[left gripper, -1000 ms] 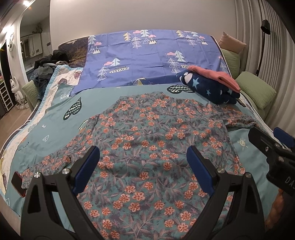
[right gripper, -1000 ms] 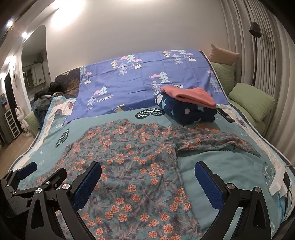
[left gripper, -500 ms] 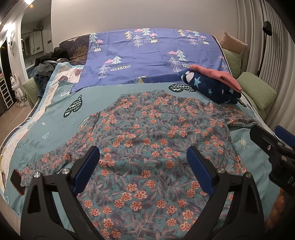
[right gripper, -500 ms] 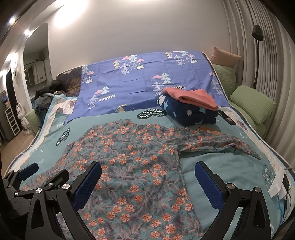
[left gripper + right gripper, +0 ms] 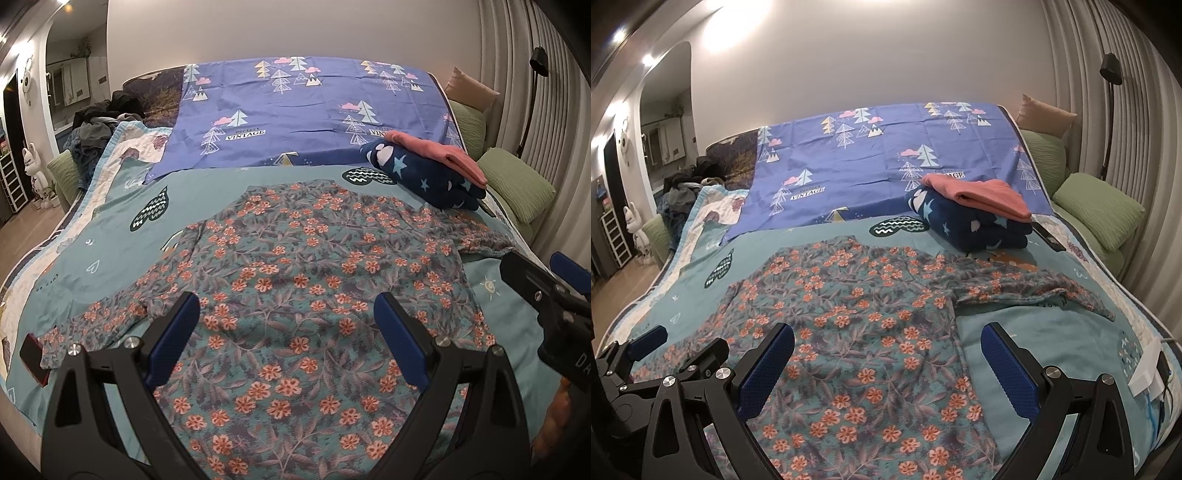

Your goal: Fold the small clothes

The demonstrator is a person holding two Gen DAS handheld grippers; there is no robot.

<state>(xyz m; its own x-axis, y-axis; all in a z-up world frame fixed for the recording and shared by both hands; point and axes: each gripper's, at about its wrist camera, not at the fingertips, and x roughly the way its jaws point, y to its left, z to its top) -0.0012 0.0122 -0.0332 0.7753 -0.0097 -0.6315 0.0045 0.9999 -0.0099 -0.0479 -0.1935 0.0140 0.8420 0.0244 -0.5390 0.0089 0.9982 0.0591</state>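
A teal floral long-sleeved top lies spread flat on the bed, its sleeves stretched out to both sides. My left gripper hovers open above the top's near hem, holding nothing. My right gripper also stands open over the garment's right side, its right pad above bare bedspread. The right gripper shows at the right edge of the left wrist view, and the left gripper at the lower left of the right wrist view. The right sleeve lies rumpled.
A folded navy star blanket with a folded pink garment on it sits at the back right. A purple tree-print sheet covers the far bed. Green pillows line the right; a clothes pile sits far left.
Both grippers have lifted and pulled back slightly, so the views tilt a little higher. The top lies as before, and both grippers stay open.
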